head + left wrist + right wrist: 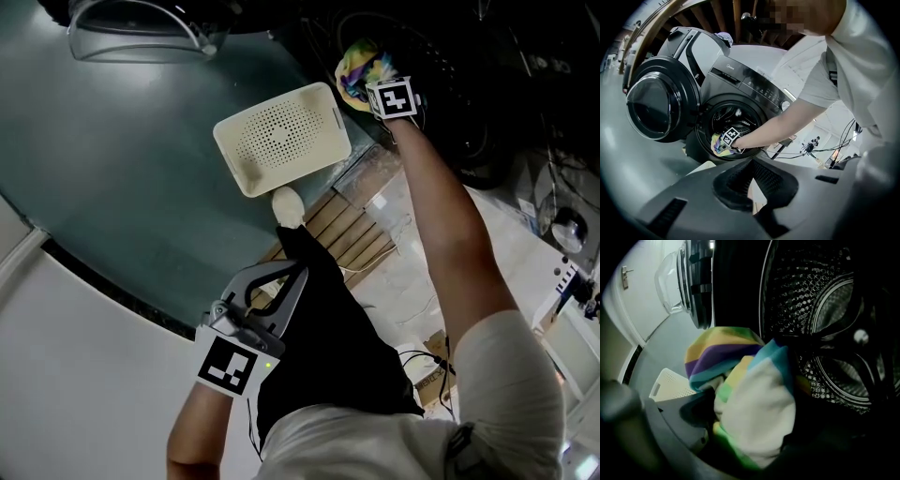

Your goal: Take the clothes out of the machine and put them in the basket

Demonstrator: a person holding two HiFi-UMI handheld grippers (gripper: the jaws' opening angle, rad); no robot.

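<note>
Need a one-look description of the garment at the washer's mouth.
Find the dark front-loading washer with its round door swung open. At the lower lip of its drum opening sits a bunched cloth. It is the only brightly striped thing: yellow, purple, teal and white against dark metal.

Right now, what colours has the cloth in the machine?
Cloth: yellow, purple, teal and green stripes, some white; right gripper view.

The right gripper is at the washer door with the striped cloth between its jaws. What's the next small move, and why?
Probably close the right gripper on the striped cloth: it bunches between the wide-set jaws at the drum mouth and does not look pinched yet. The white basket waits on the floor nearby.
</note>
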